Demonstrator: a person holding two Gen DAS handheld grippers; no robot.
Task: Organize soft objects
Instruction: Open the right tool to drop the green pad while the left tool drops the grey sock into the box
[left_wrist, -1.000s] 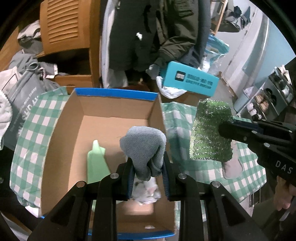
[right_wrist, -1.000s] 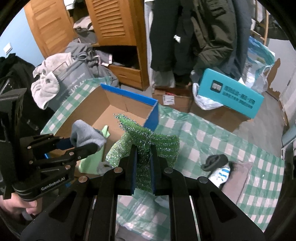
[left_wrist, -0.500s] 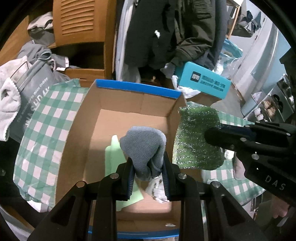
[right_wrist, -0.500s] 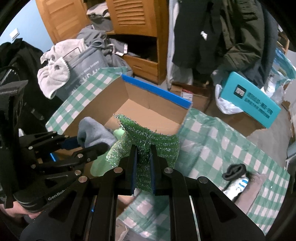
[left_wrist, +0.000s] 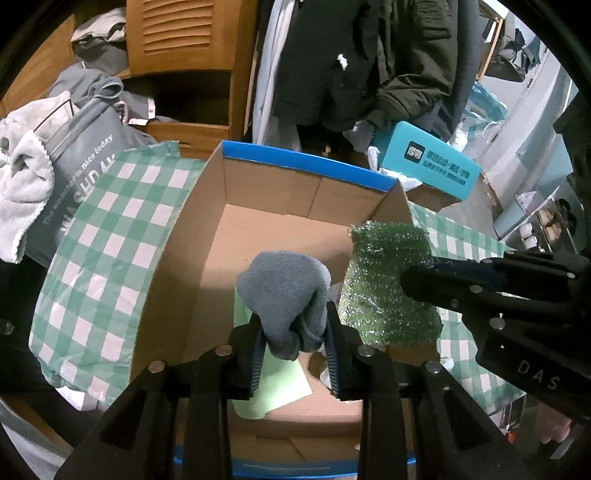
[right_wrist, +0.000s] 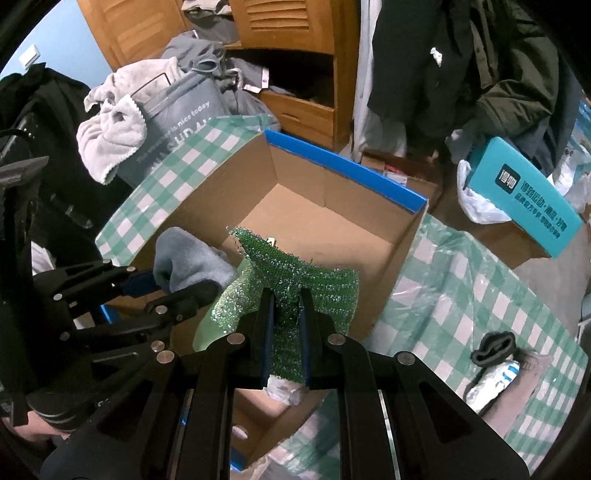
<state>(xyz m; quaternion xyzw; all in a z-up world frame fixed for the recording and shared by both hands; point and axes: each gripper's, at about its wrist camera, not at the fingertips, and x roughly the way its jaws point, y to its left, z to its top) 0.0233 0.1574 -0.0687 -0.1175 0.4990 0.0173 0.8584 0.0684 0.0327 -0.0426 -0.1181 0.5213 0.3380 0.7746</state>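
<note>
My left gripper (left_wrist: 295, 332) is shut on a grey sock (left_wrist: 284, 291) and holds it above the open cardboard box (left_wrist: 266, 188) with a blue rim. My right gripper (right_wrist: 286, 317) is shut on a glittery green scouring cloth (right_wrist: 314, 280) and holds it over the box's right wall. The cloth (left_wrist: 384, 280) and the right gripper (left_wrist: 417, 278) also show in the left wrist view. The sock (right_wrist: 188, 262) and the left gripper (right_wrist: 184, 291) show in the right wrist view. A pale green item (left_wrist: 280, 391) and a white crumpled item (right_wrist: 284, 391) lie in the box.
The box stands on a green checked cloth (right_wrist: 461, 295). A black and a white-blue sock (right_wrist: 491, 354) lie on it at the right. A grey laundry bag with a white towel (right_wrist: 122, 136), a wooden cabinet (right_wrist: 295, 44), hanging coats (left_wrist: 351, 55) and a teal box (right_wrist: 524, 195) stand behind.
Both grippers have moved left, further over the box, each still holding its item. The green cloth went from beside the box to over its right wall.
</note>
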